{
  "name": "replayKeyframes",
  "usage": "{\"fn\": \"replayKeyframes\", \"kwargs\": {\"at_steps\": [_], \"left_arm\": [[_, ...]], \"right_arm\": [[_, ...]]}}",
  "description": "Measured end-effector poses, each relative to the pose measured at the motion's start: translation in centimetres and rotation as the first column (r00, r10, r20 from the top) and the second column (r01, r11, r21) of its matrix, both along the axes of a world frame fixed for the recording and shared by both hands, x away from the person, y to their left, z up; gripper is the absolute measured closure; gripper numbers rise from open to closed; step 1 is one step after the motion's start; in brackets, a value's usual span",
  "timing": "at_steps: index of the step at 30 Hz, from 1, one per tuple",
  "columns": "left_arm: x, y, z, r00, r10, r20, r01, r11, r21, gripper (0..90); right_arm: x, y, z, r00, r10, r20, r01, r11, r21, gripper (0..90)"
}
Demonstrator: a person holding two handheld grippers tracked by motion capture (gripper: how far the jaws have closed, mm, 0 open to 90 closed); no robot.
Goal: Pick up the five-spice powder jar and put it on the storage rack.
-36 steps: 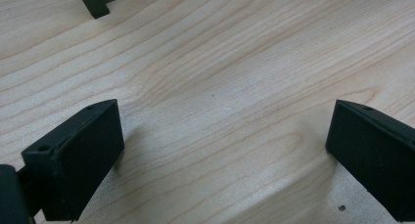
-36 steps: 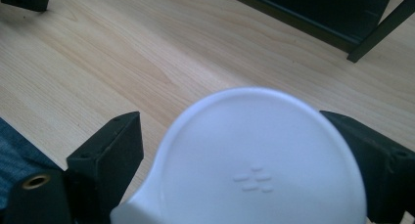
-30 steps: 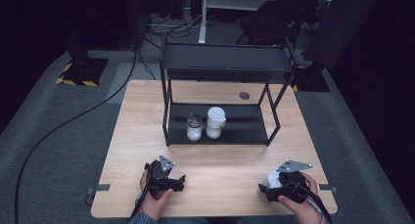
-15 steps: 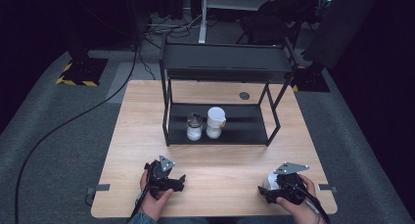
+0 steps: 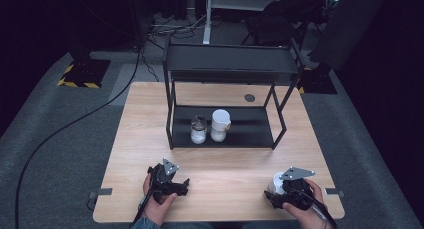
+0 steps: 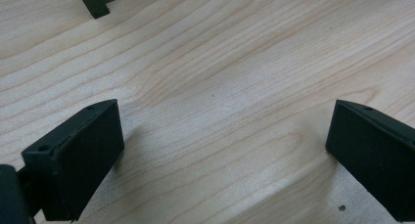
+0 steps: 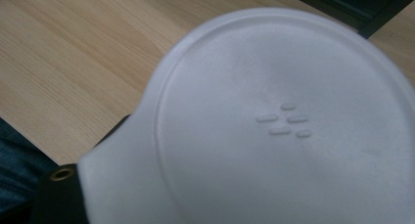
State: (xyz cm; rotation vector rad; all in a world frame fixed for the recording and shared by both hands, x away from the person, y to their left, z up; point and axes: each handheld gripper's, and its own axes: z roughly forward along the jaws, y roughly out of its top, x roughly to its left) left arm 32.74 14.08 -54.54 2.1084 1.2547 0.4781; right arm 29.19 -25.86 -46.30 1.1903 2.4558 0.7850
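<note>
My right gripper [image 5: 278, 195] clasps a white container [image 7: 274, 126] above the counter [image 5: 230, 174]; my left gripper [image 6: 220, 150] is spread, holding nothing.

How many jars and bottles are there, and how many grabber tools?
White containers with white lids: 2, one on the shelf's bottom tier and one in the right gripper
Clear jar with a dark lid: 1
Grippers: 2, left and right
Total: 5
</note>
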Motion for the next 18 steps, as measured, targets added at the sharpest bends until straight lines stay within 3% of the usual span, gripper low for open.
{"fn": "replayKeyframes", "kwargs": {"at_steps": [3,18], "left_arm": [[0.0,0.0,0.0,1.0,0.0,0.0,0.0,1.0,0.0,0.5],[0.0,0.0,0.0,1.0,0.0,0.0,0.0,1.0,0.0,0.5]], "right_arm": [[-0.04,-0.1,-0.02,0.9999,-0.007,0.009,0.007,1.0,0.019,20.3],[0.08,-0.01,0.1,0.9999,0.0,0.013,-0.001,1.0,0.017,21.0]]}}
